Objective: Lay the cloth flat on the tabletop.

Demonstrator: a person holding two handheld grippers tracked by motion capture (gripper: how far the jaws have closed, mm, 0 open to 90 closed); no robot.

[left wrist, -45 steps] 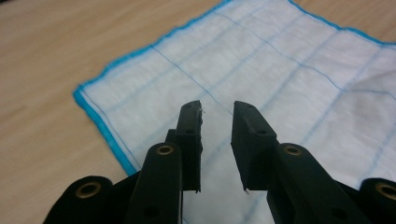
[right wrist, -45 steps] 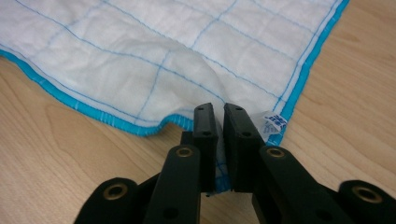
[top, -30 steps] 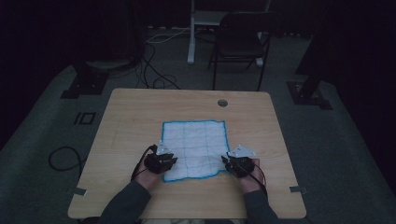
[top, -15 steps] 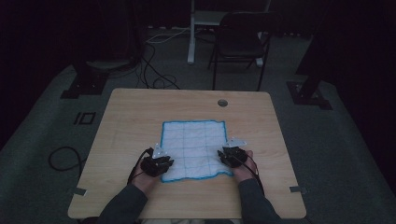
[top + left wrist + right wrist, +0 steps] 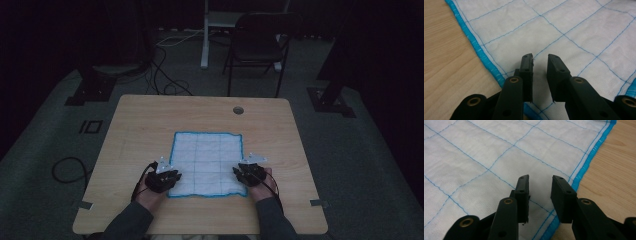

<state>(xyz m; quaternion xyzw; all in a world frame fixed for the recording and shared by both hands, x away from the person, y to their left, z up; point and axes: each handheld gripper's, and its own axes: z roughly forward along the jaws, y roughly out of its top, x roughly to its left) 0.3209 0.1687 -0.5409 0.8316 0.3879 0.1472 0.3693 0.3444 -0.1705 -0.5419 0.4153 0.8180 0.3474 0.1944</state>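
A white cloth with a blue grid and a blue hem lies flat on the wooden table. My left gripper hovers at the cloth's near left corner. In the left gripper view, that gripper is open over the cloth just inside the hem, with nothing between the jaws. My right gripper is at the near right corner. In the right gripper view, it is also open over the cloth, with the blue hem beside its right jaw.
A round cable hole sits near the table's far edge. Bare wood lies around the cloth on all sides. Beyond the table stand a dark folding chair and stand bases, with cables on the floor.
My right gripper has shifted slightly left, further over the cloth's near right corner. The left gripper has barely moved, and the cloth lies as before.
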